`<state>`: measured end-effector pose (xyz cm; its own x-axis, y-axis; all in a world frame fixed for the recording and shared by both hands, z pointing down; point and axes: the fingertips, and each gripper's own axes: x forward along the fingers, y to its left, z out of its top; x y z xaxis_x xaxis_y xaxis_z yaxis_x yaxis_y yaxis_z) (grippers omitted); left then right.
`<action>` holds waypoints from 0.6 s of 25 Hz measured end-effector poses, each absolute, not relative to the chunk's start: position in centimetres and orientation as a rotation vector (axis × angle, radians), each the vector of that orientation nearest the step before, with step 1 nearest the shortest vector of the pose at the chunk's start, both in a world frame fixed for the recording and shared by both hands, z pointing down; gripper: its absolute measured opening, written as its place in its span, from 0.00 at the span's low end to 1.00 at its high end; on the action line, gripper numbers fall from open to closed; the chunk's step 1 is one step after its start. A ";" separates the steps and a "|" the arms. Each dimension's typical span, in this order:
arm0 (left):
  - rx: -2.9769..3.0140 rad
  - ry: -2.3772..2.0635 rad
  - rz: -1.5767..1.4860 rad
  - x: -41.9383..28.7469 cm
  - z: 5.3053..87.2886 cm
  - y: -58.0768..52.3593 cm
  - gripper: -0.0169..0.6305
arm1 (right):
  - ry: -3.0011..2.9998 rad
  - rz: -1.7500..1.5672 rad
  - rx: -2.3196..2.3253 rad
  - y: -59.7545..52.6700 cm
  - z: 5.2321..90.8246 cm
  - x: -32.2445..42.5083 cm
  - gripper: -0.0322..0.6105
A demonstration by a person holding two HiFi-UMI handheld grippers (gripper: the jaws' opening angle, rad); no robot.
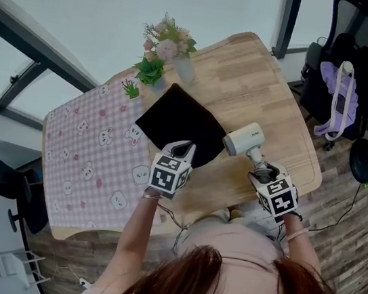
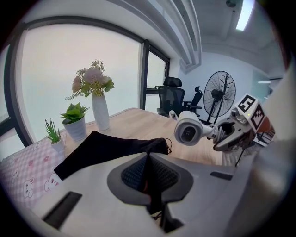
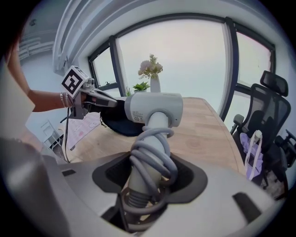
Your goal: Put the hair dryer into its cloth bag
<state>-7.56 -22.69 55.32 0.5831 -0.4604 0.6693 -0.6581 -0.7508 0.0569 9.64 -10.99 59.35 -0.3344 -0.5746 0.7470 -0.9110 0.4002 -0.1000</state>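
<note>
A wooden table (image 1: pixel 261 86) is seen from above, and a black cloth bag (image 1: pixel 181 122) is laid flat near its middle. The near edge of the bag is pinched by the left gripper (image 1: pixel 182 148), whose fingers are pressed tight together on the cloth (a bit of thin string is seen hanging under them). At about 3 o'clock from that gripper, the white hair dryer (image 1: pixel 243 139) is held up over the table by the right gripper (image 1: pixel 266 170). Its handle is gripped between fingers that are set wide around it, and the grey cord (image 3: pixel 152 157) is wound round the handle. The dryer's round front is turned toward the bag and is kept just beside the bag's corner, at 3 o'clock from it, outside the bag. A pink cloth (image 1: pixel 93 157) with little bears is spread over the table's end at 9 o'clock. A white vase (image 1: pixel 182 67) of flowers is stood at 12 o'clock from the bag, with small potted plants (image 1: pixel 150 73) beside it. A dark chair (image 1: pixel 361 60) with a purple bag hung on it is placed off the table at 2 o'clock, and a fan (image 2: pixel 222 92) is seen near it.
</note>
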 end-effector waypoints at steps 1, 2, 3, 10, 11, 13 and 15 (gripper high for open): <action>2.519 -0.915 0.939 -7.5 55.3 -22.7 0.06 | -2.041 0.689 1.247 -10.8 59.3 9.4 0.41; 2.521 -0.914 0.938 -7.5 55.2 -22.7 0.05 | -2.050 0.686 1.230 -10.5 59.3 9.1 0.41; 2.521 -0.913 0.937 -7.5 55.2 -22.8 0.05 | -2.059 0.684 1.212 -10.3 59.3 8.8 0.41; 2.523 -0.898 0.942 -7.5 55.3 -22.7 0.06 | -2.113 0.677 1.099 -9.3 59.6 6.6 0.41; 2.524 -0.896 0.941 -7.5 55.3 -22.7 0.06 | -2.127 0.682 1.084 -9.2 59.6 6.2 0.41; 2.526 -0.890 0.939 -7.6 55.4 -22.7 0.06 | -2.156 0.696 1.051 -8.9 59.8 5.4 0.41; 2.528 -0.881 0.936 -7.6 55.5 -22.6 0.06 | -2.176 0.710 1.017 -8.6 60.0 4.7 0.41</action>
